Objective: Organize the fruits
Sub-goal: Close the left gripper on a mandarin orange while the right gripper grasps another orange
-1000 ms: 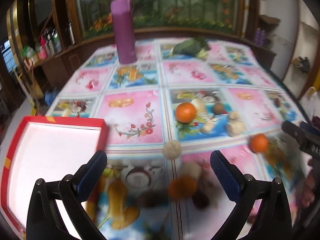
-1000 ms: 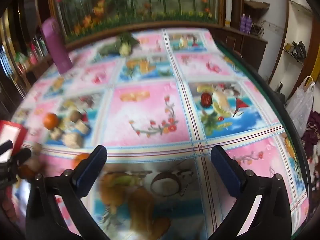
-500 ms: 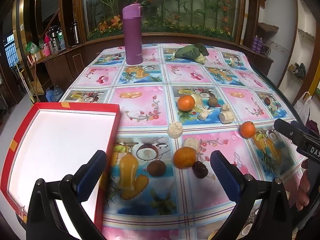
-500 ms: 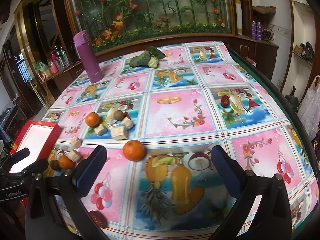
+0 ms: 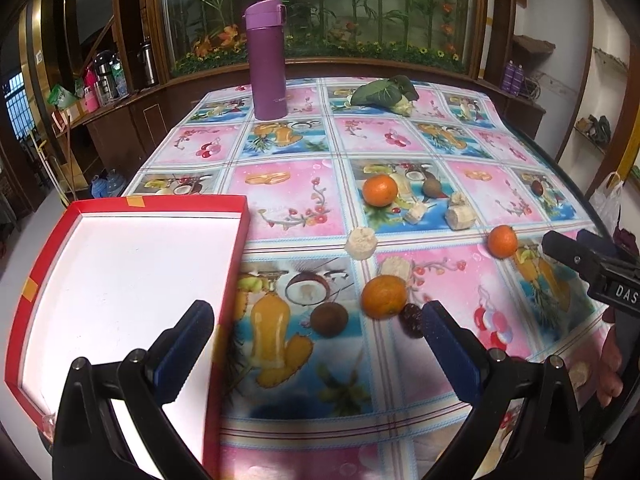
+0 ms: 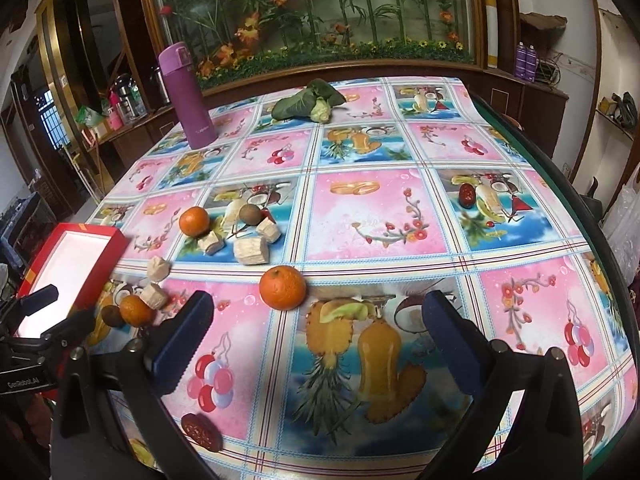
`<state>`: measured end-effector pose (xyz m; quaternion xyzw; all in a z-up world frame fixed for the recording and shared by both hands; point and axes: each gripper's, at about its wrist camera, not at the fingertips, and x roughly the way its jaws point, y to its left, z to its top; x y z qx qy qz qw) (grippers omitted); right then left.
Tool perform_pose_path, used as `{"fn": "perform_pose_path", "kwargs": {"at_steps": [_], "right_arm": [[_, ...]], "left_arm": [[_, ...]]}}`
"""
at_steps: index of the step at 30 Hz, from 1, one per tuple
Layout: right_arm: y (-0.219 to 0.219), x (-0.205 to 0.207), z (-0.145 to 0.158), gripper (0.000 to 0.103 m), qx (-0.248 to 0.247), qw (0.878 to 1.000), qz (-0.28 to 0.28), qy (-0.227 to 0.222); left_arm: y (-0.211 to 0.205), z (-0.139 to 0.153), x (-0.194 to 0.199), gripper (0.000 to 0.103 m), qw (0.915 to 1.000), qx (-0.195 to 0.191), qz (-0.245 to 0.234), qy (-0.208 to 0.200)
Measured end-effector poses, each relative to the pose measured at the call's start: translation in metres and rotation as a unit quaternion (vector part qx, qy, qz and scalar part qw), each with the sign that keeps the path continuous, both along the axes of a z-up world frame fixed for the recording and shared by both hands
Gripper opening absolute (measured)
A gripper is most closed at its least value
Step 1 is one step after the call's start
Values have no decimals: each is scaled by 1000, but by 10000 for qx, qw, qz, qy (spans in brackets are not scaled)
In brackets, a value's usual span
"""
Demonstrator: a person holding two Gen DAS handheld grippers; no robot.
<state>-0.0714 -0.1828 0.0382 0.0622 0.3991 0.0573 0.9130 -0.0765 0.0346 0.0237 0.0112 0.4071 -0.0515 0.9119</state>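
We have not started: the red tray [image 5: 236,240] at the near left of the worktop [image 5: 288,196] holds nothing. Oranges [image 5: 384,295], brown fruits [image 5: 329,319] and pale chunks [image 5: 361,243] lie scattered to its right. Our left gripper [image 5: 316,340] and right gripper [image 6: 316,328] hover with fingers spread, grasping nothing.

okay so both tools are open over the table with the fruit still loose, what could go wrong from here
The oranges are round and loose: nudging the nearest orange with the left tool could roll it into the small brown fruit or off the table. The red box seems to overhang the table's near edge, so it might tip when loaded. The right tool might mistake printed fruit for real.
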Motion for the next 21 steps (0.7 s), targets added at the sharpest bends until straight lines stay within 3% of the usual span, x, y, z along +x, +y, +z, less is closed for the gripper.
{"fn": "perform_pose_path", "kwargs": {"at_steps": [6, 11, 16, 18, 21], "right_arm": [[5, 8, -11, 103, -56, 9997, 152, 172], [12, 20, -14, 102, -166, 9993, 261, 216], [19, 35, -20, 83, -90, 9982, 395, 440], [21, 39, -25, 74, -25, 9974, 438, 577], [23, 43, -33, 63, -10, 9961, 465, 756]], "left_arm": [[1, 0, 1, 102, 9998, 125, -172, 41], [-1, -3, 14, 100, 9993, -18, -328, 173], [-8, -3, 19, 88, 9981, 24, -584, 186], [-13, -5, 19, 77, 9966, 41, -758, 310], [-20, -10, 23, 69, 9945, 88, -917, 489]]}}
